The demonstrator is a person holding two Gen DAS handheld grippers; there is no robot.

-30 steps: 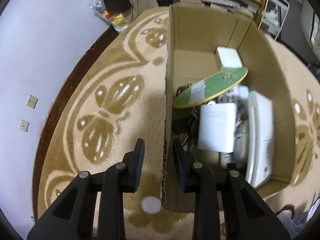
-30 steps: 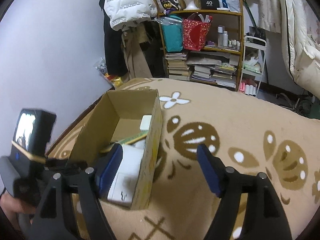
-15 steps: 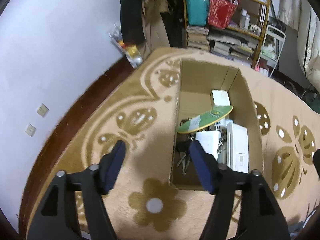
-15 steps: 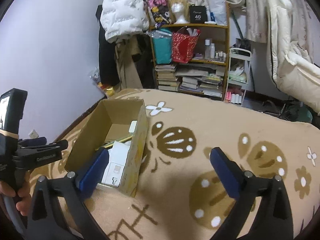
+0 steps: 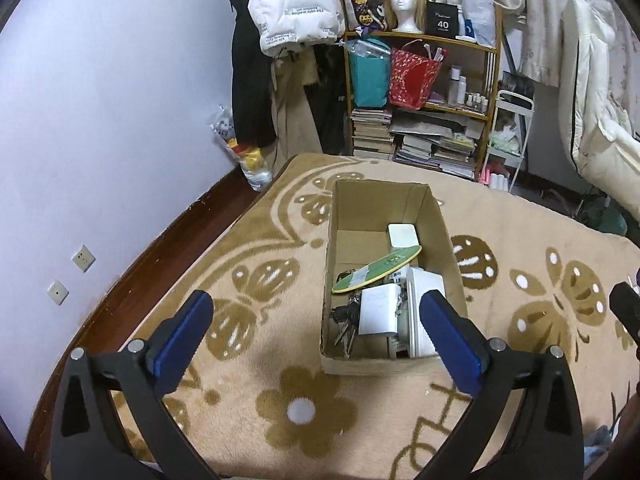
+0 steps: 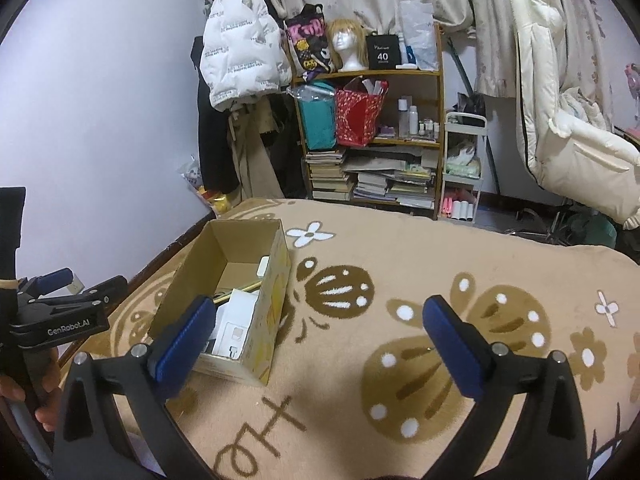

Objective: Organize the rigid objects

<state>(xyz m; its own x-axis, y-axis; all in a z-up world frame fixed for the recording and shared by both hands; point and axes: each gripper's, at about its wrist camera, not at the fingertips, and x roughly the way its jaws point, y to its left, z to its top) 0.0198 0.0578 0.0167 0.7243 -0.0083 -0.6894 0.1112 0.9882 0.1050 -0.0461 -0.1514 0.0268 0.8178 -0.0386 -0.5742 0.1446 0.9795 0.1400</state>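
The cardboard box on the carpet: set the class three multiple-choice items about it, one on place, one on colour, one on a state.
1. Where do the keys lie in the cardboard box?
A near left corner
B far right corner
C outside it

2. What colour is the small skateboard deck?
A red
B green
C black

3. How is the left gripper?
A shut on the box wall
B holding the keys
C open, empty

Answers: 1 A, they sit by the near left wall. 2 B, its top is green. 3 C, its fingers stand wide apart with nothing between.

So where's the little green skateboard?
In the left wrist view the green skateboard lies tilted inside the cardboard box on the rug, resting over the keys and a white charger, just in front of a small white box.
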